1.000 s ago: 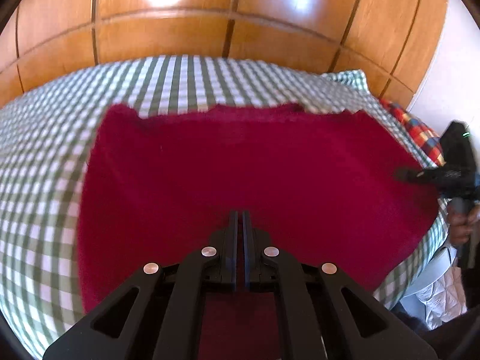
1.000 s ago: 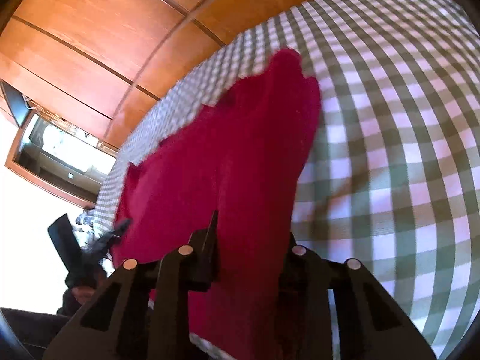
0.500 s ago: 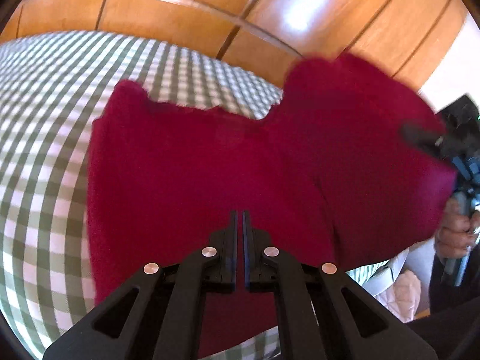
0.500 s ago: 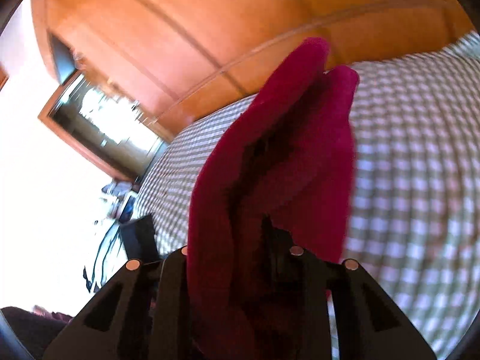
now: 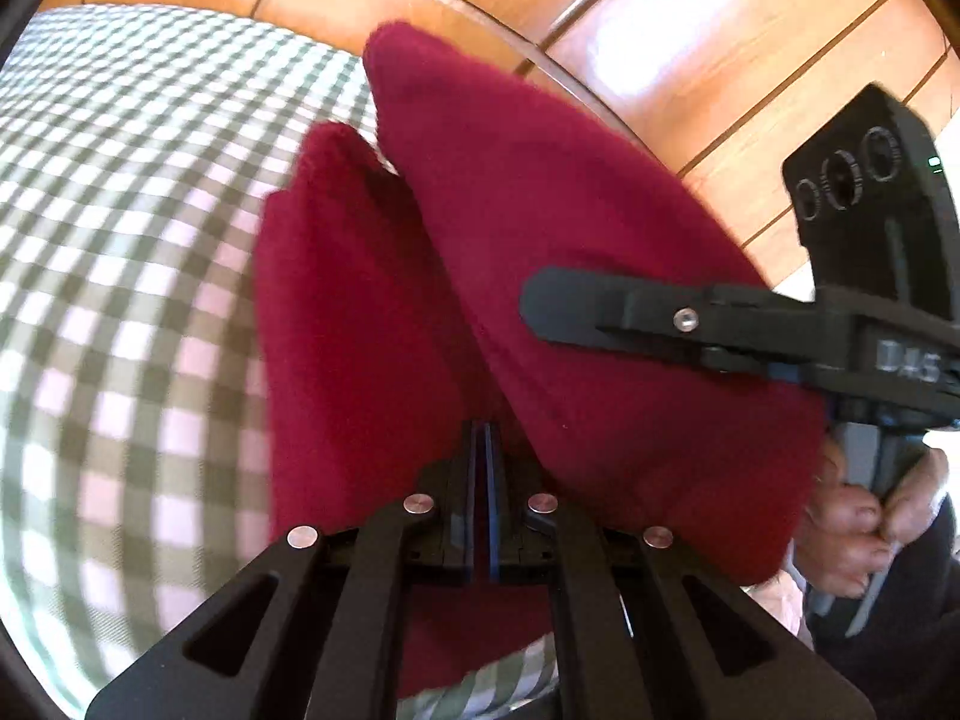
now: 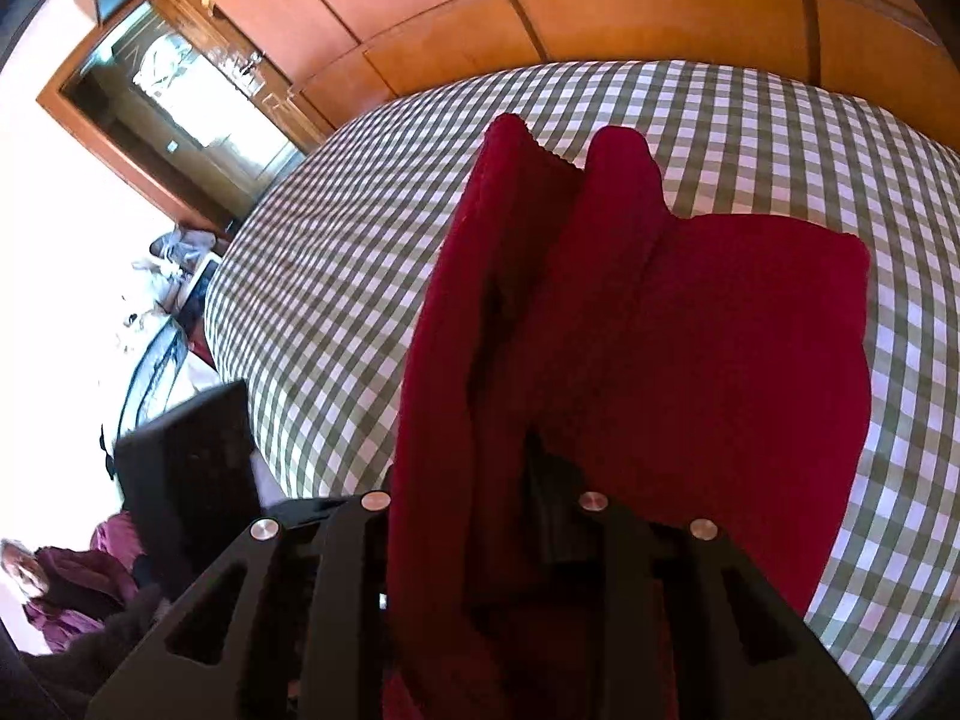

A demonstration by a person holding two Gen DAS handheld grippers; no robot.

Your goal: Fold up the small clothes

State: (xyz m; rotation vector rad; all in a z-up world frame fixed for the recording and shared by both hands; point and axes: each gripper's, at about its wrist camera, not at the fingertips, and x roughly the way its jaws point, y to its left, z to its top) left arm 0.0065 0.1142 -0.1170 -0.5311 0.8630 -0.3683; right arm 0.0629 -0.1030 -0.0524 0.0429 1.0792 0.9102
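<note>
Red knit garment half-folded on a checked bed.
Right hand-held gripper clamps a raised, doubled fold at frame centre; left hand-held gripper is closed on the lower edge.

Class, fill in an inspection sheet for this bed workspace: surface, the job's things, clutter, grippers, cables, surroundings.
Surface: green checked bedcover.
Job's things: red garment, one side lifted over the rest, partly folded.
Clutter: nothing seen on the bed.
Grippers: left gripper shut on the garment's near edge; right gripper clamps the raised part.
Cables: nothing seen.
Surroundings: wooden panelling; framed mirror.
</note>
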